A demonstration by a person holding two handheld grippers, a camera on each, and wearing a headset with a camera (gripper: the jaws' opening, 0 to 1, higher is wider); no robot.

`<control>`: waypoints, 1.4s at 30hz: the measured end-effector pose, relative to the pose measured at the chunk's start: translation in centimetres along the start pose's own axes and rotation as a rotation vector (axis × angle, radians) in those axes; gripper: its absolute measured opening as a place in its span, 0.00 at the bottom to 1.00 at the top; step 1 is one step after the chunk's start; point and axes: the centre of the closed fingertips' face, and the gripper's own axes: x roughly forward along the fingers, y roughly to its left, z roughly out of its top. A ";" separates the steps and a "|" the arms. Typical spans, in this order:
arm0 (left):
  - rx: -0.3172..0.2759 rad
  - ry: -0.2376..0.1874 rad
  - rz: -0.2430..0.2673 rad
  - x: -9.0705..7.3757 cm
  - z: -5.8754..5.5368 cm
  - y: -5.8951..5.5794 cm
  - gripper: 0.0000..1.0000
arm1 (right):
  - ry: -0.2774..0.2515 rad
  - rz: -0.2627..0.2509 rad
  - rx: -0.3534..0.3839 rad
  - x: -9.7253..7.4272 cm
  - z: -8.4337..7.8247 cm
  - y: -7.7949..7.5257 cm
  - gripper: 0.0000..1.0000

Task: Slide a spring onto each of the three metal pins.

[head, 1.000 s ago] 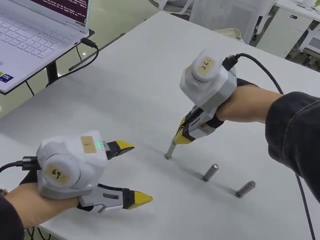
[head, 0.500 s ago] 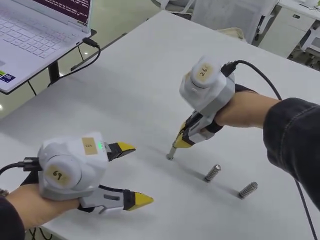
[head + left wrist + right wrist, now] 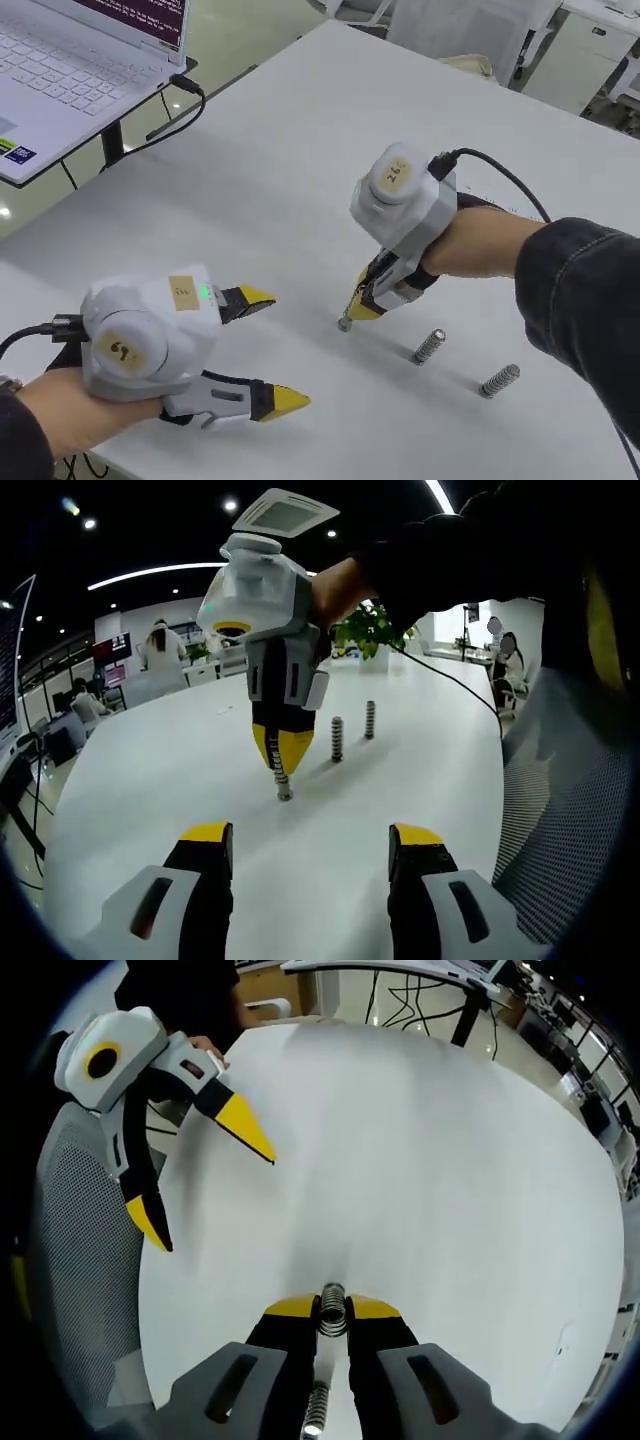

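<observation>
On the white tabletop (image 3: 250, 170) in front of me I count three springs and two tongs. My right tongs (image 3: 358, 308), white-bodied with yellow tips, point steeply down and are closed narrowly around a small grey coil spring (image 3: 333, 1310). In the right gripper view the coil sits pinched between the two yellow tips. In the left gripper view that spring hangs out below the tips and reaches down onto a short metal pin (image 3: 285, 792), whose base stands on the tabletop.

Near it, toward my right, two more grey coils stand apart from each other. The nearer spring (image 3: 428, 346) and the farther spring (image 3: 499, 380) are each sleeved over their own pin, with a bit of metal showing at the top. That makes three pins, so far as I can tell, one under each spring.

My left tongs (image 3: 285, 350) hover low over the near-left part of the tabletop, well apart from the pins. Their yellow-tipped jaws are spread wide with nothing between them.

A black cable (image 3: 500, 175) runs from the back of my right tongs toward my dark sleeve (image 3: 590, 290). Off the far left edge an open silver laptop (image 3: 60, 70) rests on a stand (image 3: 108, 150), and a black cord (image 3: 185, 105) trails from its side.
</observation>
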 end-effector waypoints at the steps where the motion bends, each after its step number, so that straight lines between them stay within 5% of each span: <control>1: 0.000 0.000 0.000 0.0 0.0 0.0 0.59 | 0.005 0.005 -0.001 0.2 -0.1 0.1 0.08; 11: 0.000 -0.004 0.003 -0.1 0.0 0.0 0.58 | 0.027 0.009 -0.019 1.8 -0.9 0.9 0.08; 42: 0.000 0.000 -0.008 0.1 0.0 -0.1 0.57 | -0.009 0.008 0.009 1.4 -1.0 1.4 0.16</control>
